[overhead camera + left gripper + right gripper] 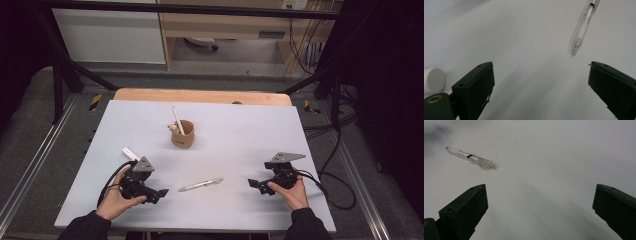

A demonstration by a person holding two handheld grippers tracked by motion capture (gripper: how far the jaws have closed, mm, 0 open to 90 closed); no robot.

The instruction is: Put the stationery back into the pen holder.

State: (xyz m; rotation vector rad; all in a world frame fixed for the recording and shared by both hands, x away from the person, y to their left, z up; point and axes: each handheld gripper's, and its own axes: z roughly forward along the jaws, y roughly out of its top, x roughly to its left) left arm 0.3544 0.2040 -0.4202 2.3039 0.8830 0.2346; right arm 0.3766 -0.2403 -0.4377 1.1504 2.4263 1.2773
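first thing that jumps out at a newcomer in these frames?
Probably the clear pen lying alone at the near middle of the pale table, flanked by the left gripper and right gripper, both with jaws wide open and pointing at it. Next, the brown cup farther back at centre, with a white pen standing in it.

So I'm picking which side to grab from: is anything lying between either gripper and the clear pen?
Nothing visible. The clear pen lies on bare table between the left gripper and right gripper, both open.
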